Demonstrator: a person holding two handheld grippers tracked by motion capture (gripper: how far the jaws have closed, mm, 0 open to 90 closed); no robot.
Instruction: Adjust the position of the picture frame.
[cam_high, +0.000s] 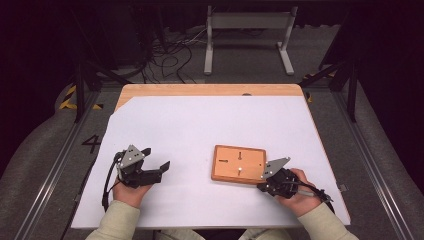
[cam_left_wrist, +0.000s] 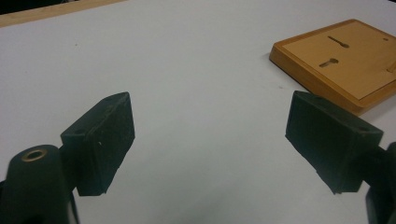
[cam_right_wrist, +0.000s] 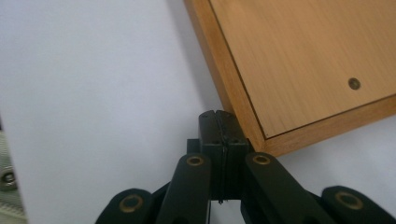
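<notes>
A flat wooden board (cam_high: 238, 164) with two keyhole slots and a small round fitting lies on the white table sheet (cam_high: 200, 125), right of centre. My right gripper (cam_high: 263, 184) is shut with nothing between its jaws, its tips against the board's near right corner (cam_right_wrist: 261, 140). My left gripper (cam_high: 156, 159) rests on the sheet to the left, open, its jaws wide apart and empty. In the left gripper view the board (cam_left_wrist: 345, 60) lies beyond the right jaw, apart from it.
The sheet covers a wooden table whose bare far edge (cam_high: 210, 90) shows. Beyond it stand a grey metal frame (cam_high: 247, 35) and loose cables (cam_high: 165, 55) on the floor. Metal rails (cam_high: 50, 170) run along both sides.
</notes>
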